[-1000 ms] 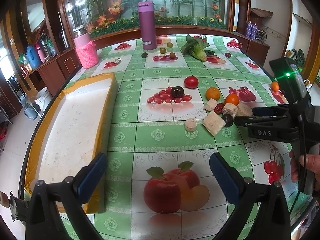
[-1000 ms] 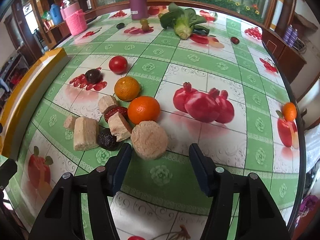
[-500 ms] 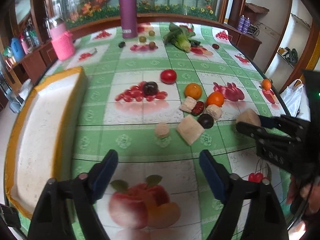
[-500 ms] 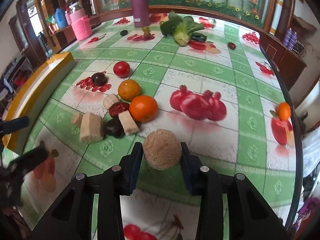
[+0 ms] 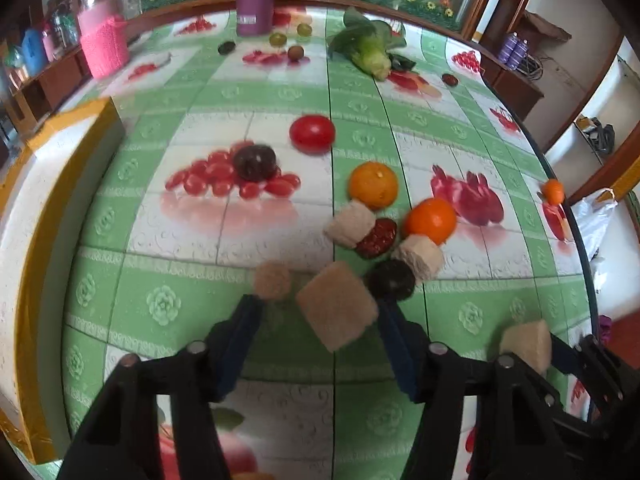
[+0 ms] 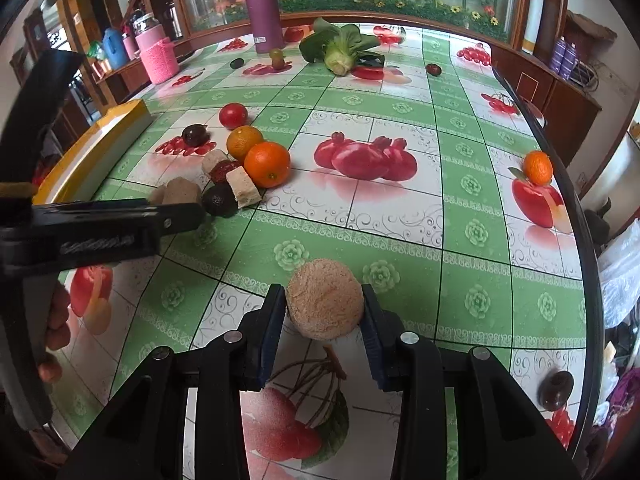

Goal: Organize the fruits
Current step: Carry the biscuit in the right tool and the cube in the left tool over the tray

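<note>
Right hand-held gripper [image 6: 324, 314]: pads clamped on both sides of a round tan cake-like piece [image 6: 325, 305], carried clear above the desk [image 6: 440, 216].

Left hand-held gripper [image 5: 320, 316]: jaws have just been closing and straddle the large tan block [image 5: 338, 310]. Right pad looks at or near the block's edge; a visible gap remains on the left, so no grip yet.

Block sits at the near edge of the cluster. A small round tan piece [image 5: 273, 280] lies just beside the left fingertip; a dark fruit [image 5: 391, 280] touches the block's far right corner.

Judgement: centre the block between the pads before closing further, and keep the left fingertip from catching the small piece. Lift straight up so the dark fruit is not dragged. Yellow-rimmed tray [image 5: 24, 240] to the left is the likely drop point.
</note>
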Action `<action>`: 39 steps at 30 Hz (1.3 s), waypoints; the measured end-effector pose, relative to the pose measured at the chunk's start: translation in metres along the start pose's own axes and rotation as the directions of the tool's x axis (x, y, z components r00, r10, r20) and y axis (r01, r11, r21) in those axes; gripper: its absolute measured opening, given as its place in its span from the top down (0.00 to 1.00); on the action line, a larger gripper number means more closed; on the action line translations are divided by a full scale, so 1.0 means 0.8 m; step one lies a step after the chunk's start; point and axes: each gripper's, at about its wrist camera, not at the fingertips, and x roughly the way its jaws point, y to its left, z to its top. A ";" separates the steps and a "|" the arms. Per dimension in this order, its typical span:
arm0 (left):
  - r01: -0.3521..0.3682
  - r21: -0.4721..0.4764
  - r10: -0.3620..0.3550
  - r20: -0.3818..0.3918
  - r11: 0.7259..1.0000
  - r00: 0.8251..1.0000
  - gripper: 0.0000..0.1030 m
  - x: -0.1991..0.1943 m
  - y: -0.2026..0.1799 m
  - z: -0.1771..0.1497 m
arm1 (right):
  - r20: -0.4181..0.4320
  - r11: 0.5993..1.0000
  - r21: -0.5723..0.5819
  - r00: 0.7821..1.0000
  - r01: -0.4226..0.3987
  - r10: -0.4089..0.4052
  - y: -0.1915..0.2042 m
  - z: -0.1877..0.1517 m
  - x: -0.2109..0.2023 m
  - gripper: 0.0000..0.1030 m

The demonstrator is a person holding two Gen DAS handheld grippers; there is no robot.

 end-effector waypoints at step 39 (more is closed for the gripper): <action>0.173 -0.085 -0.158 0.161 0.981 0.974 0.58 -0.142 0.150 -0.069 | 0.030 0.982 -0.125 0.988 -0.144 0.149 0.149 0.039 -0.025 0.65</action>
